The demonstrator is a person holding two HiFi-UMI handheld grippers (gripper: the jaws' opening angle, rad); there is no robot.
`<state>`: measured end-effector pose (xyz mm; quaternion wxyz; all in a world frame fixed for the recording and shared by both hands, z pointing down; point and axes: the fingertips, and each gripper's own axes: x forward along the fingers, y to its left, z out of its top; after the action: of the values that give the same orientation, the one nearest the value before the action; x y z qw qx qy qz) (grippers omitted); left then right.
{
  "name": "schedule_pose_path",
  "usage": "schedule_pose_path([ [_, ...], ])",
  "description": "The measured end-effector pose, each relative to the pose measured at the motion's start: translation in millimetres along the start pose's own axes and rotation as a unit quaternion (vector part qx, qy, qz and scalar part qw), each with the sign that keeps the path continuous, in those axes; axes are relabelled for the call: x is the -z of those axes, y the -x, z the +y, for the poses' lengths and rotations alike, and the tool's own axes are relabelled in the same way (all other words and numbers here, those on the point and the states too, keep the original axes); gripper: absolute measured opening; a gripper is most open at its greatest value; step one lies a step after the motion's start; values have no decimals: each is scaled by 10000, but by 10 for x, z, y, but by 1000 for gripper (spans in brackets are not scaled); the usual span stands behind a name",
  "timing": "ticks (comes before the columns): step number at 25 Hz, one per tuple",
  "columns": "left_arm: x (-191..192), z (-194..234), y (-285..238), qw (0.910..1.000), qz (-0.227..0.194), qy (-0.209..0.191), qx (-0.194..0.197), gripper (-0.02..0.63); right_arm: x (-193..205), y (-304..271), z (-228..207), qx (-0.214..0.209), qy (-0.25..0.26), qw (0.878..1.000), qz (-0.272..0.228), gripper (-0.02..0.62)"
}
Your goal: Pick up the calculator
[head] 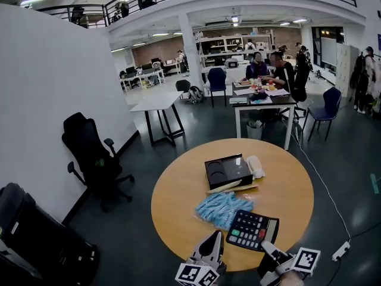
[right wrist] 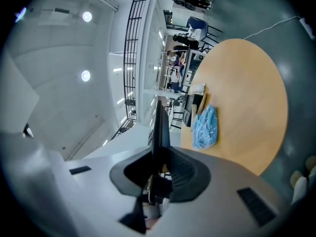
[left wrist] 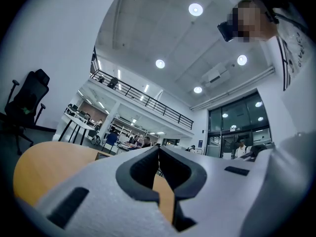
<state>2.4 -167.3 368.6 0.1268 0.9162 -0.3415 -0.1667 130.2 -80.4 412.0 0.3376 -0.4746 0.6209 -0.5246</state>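
One calculator (head: 253, 229) clamped by near corner in my right gripper (head: 267, 247), over near edge of round bench (head: 178, 201), just beside blue packet (head: 219, 208). Left gripper (head: 215, 239) closed, empty.

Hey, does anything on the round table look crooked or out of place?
Only the calculator: it is skewed at the table's near edge, one corner clamped in the right gripper. Nothing spilled or damaged.
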Motion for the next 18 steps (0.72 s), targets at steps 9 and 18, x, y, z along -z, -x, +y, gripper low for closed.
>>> schedule_pose_path([
  [9,235,-12,-55,9999,68,16,111,9,-38,87,-105,104,-146,9998,-98,69],
  [18,355,1,-113,9997,208,104,113,9,-87,42,-139,61,-261,9996,-82,69],
])
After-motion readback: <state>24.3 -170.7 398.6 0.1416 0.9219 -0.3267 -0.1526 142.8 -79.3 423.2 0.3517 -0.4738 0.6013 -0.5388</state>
